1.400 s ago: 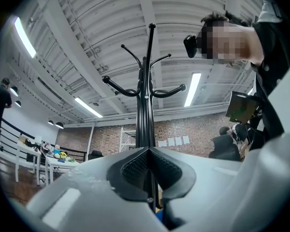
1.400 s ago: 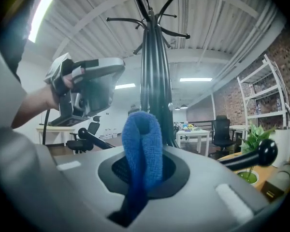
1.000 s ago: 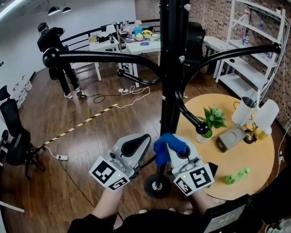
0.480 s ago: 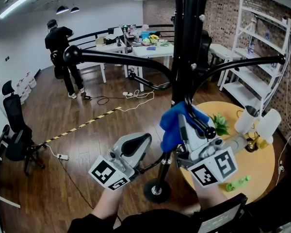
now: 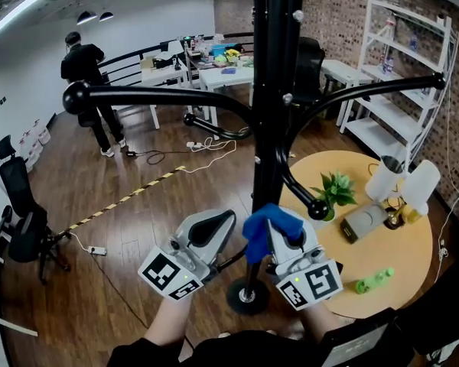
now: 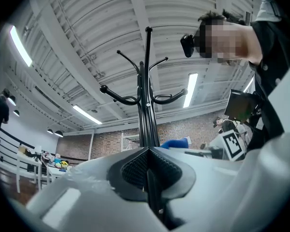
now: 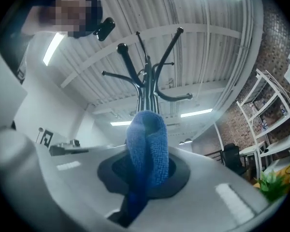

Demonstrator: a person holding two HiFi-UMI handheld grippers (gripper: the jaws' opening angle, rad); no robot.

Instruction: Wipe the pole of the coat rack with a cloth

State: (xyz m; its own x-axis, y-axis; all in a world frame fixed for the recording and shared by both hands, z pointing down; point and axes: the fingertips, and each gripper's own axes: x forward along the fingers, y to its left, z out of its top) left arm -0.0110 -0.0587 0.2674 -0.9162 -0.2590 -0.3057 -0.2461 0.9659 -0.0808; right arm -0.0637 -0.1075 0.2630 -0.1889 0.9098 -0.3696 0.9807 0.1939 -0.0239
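Observation:
The black coat rack pole (image 5: 266, 113) rises from its round base (image 5: 246, 295) on the wood floor, with curved hooks branching out to both sides. My right gripper (image 5: 277, 234) is shut on a blue cloth (image 5: 269, 226), which lies against the low part of the pole. In the right gripper view the cloth (image 7: 147, 144) stands folded between the jaws, with the pole (image 7: 147, 88) behind it. My left gripper (image 5: 216, 228) is shut and holds nothing, just left of the pole. Its own view looks up the pole (image 6: 147, 105).
A round yellow table (image 5: 382, 266) at the right carries a potted plant (image 5: 335, 188), white vessels (image 5: 402, 178) and a green object (image 5: 373, 279). A white shelf (image 5: 402, 75) lines the brick wall. An office chair (image 5: 23, 220) stands left, and a person (image 5: 88, 75) far back.
My right gripper carried the cloth up the pole half a second ago and has come back down to the low part. The left gripper has stayed in place.

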